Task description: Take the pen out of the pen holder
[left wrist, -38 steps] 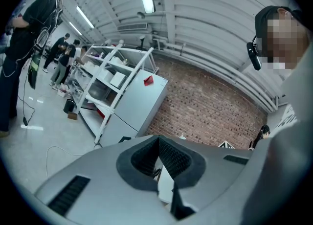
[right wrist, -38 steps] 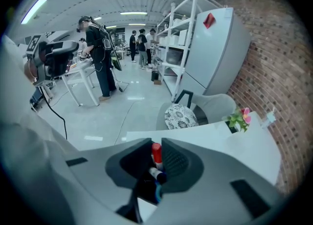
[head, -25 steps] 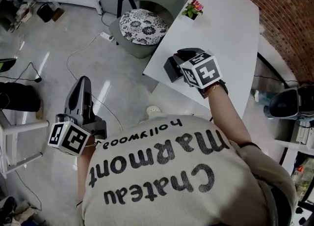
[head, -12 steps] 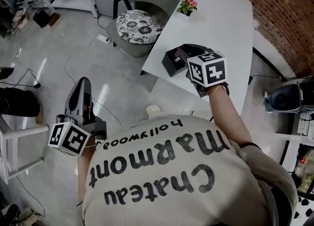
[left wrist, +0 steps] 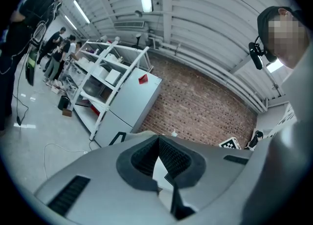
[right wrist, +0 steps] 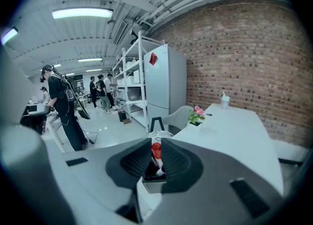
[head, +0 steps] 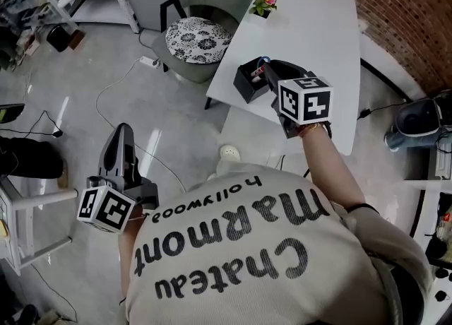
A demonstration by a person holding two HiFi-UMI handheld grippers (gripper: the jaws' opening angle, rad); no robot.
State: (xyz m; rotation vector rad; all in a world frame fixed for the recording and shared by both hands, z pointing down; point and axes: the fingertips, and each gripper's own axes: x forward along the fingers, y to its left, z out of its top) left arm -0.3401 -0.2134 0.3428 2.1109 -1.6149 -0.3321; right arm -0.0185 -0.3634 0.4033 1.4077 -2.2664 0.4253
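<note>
The black pen holder (head: 245, 85) stands near the close left corner of the white table (head: 321, 27). Just above it, my right gripper (head: 267, 76) is shut on a red-capped pen (head: 260, 68). In the right gripper view the pen (right wrist: 156, 151) stands upright between the jaws, and its lower end still reaches down into the holder (right wrist: 153, 183). My left gripper (head: 121, 131) is out over the floor on the left, well away from the table. Its jaws meet at the tips (left wrist: 159, 140) with nothing in them.
A small flower pot (head: 263, 3) and a cup (right wrist: 224, 100) stand further along the table. A grey chair with a patterned cushion (head: 198, 37) sits at the table's left side. Cables lie on the floor (head: 120, 69). Shelving (right wrist: 131, 84) and several people (right wrist: 61, 106) are beyond.
My right gripper has risen and tipped forward over the holder, and the red-capped pen now shows between its jaws. The left gripper has shifted slightly over the floor.
</note>
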